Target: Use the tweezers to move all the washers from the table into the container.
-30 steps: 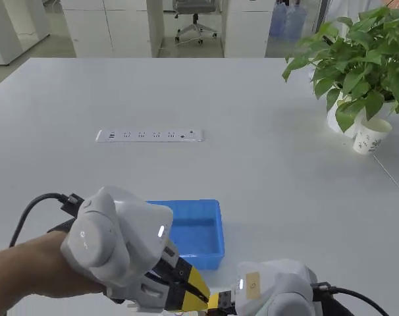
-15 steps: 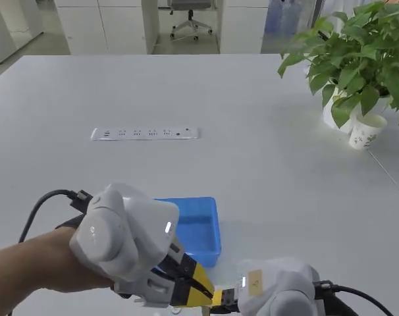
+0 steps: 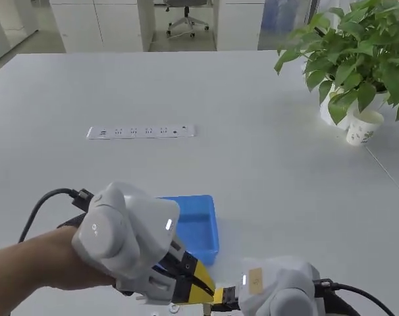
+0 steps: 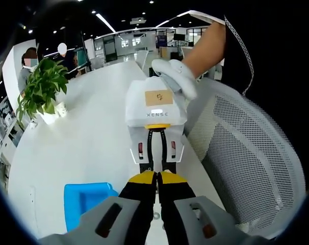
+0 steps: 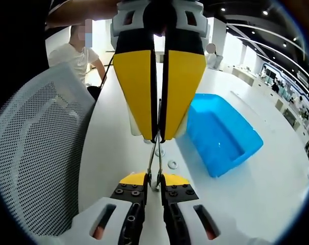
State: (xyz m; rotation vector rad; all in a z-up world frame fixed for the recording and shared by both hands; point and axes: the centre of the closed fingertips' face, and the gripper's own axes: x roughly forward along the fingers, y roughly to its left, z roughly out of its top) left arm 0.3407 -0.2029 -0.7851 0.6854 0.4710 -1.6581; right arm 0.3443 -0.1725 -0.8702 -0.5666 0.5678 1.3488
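My left gripper [image 3: 209, 293] and my right gripper [image 3: 224, 301] meet tip to tip at the table's near edge. Thin metal tweezers [image 5: 154, 158] run between them. In the right gripper view my right gripper [image 5: 153, 179] is shut on their near end, and the left gripper's yellow jaws [image 5: 158, 138] close on the far end. The left gripper view has my left gripper [image 4: 157, 176] shut, facing the right gripper [image 4: 155, 166]. Small washers [image 5: 172, 164] [image 5: 160, 152] lie on the white table under the tweezers, one washer [image 4: 155, 216] below my left jaws. The blue container [image 3: 198, 227] sits just beyond the grippers.
A white power strip [image 3: 141, 131] lies mid-table. A potted plant [image 3: 357, 59] and a paper cup [image 3: 361, 128] stand at the far right. A grey mesh chair [image 4: 246, 168] is beside the table's near edge. A person sits in the background [image 5: 75, 53].
The head view has tilted a little, so the table things sit slightly higher and left. The two grippers stay tip to tip near the container.
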